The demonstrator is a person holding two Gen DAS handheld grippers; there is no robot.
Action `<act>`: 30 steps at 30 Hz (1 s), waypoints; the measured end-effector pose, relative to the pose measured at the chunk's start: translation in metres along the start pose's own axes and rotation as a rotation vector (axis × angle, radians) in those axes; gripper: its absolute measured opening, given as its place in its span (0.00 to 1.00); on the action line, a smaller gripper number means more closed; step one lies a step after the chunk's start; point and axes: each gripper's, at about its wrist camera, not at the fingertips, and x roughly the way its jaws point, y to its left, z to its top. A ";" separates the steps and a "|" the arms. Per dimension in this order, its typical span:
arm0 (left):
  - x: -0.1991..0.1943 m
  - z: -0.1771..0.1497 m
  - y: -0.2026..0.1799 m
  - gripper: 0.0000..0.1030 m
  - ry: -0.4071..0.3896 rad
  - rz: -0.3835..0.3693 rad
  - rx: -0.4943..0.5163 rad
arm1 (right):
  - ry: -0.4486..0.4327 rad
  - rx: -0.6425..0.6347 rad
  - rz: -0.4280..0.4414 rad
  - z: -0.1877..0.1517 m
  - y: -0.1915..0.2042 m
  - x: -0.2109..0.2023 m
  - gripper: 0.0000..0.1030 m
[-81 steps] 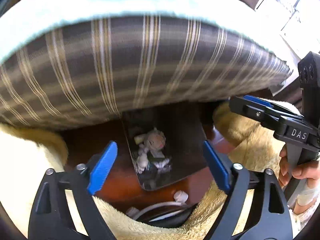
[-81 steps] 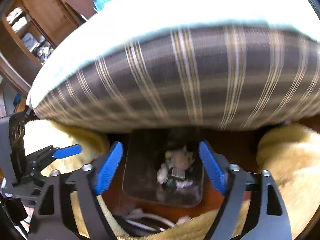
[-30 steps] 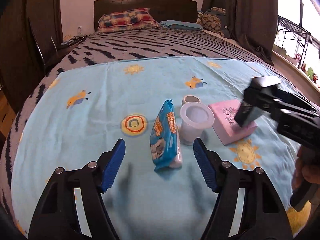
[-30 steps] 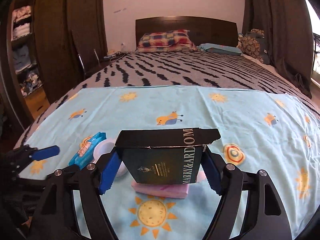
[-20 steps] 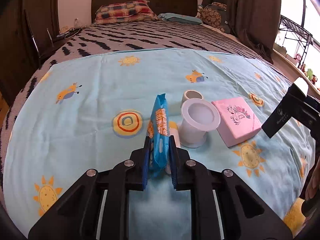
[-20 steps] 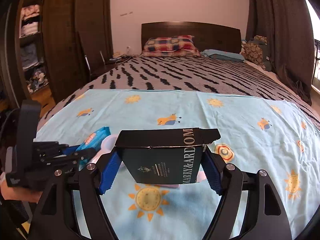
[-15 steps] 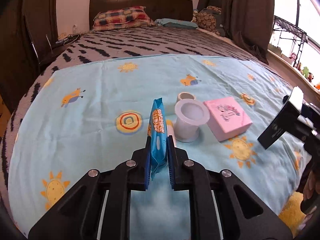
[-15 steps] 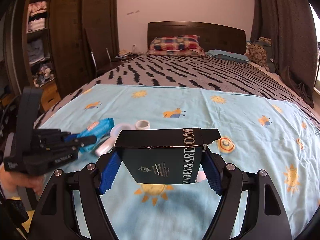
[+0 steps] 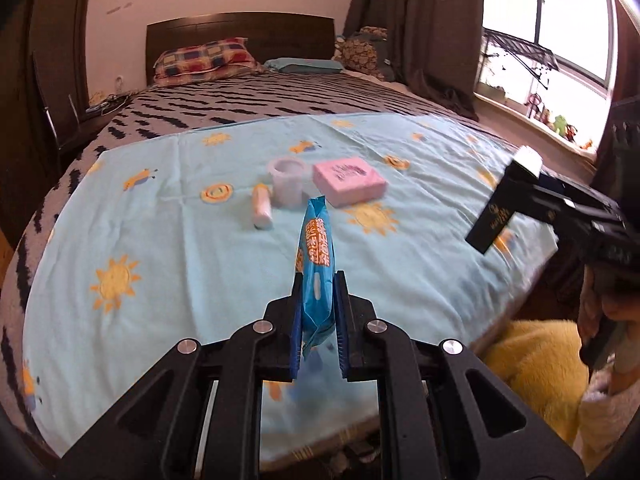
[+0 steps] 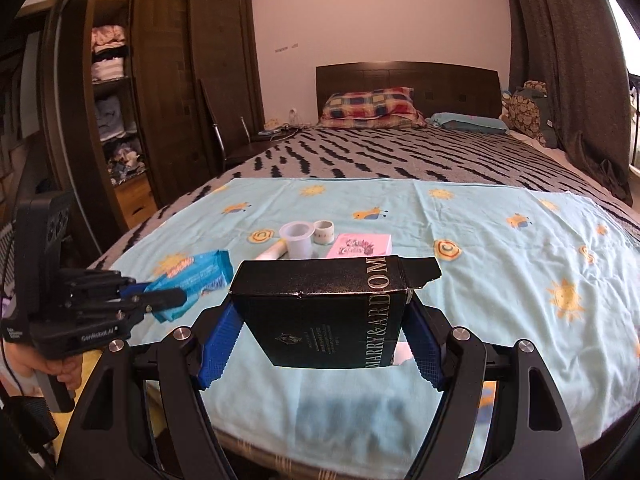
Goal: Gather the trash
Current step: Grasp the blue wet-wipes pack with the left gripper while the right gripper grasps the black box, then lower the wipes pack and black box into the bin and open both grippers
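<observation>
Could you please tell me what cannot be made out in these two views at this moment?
- Trash bin: in neither view.
- Black box: underside and contents hidden between the right gripper fingers; its small print is unreadable.
- Blue wrapper: lower end masked by the left gripper; print too blurred.
- Pink box: near edge hidden behind the black box in the right wrist view.

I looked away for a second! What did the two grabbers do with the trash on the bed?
The left gripper closed on the blue wrapper and lifted it off the blue sheet, toward the bed's foot. The right gripper kept holding the black box. The white cup, pink box and small tube stayed put.
</observation>
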 end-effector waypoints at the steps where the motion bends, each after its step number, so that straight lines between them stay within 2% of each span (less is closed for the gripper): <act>1: -0.006 -0.009 -0.007 0.12 -0.001 -0.009 0.014 | -0.001 0.000 0.004 -0.004 0.002 -0.006 0.73; 7: -0.034 -0.046 -0.034 0.12 0.000 -0.063 0.032 | 0.013 -0.004 0.010 -0.033 0.013 -0.031 0.73; 14: -0.041 -0.088 -0.042 0.12 0.072 -0.095 -0.029 | 0.108 0.064 0.036 -0.078 0.021 -0.036 0.73; 22: -0.023 -0.134 -0.051 0.12 0.205 -0.146 -0.097 | 0.237 0.179 0.051 -0.131 0.028 -0.026 0.73; 30: 0.023 -0.170 -0.054 0.12 0.358 -0.122 -0.126 | 0.374 0.197 0.021 -0.172 0.032 0.007 0.73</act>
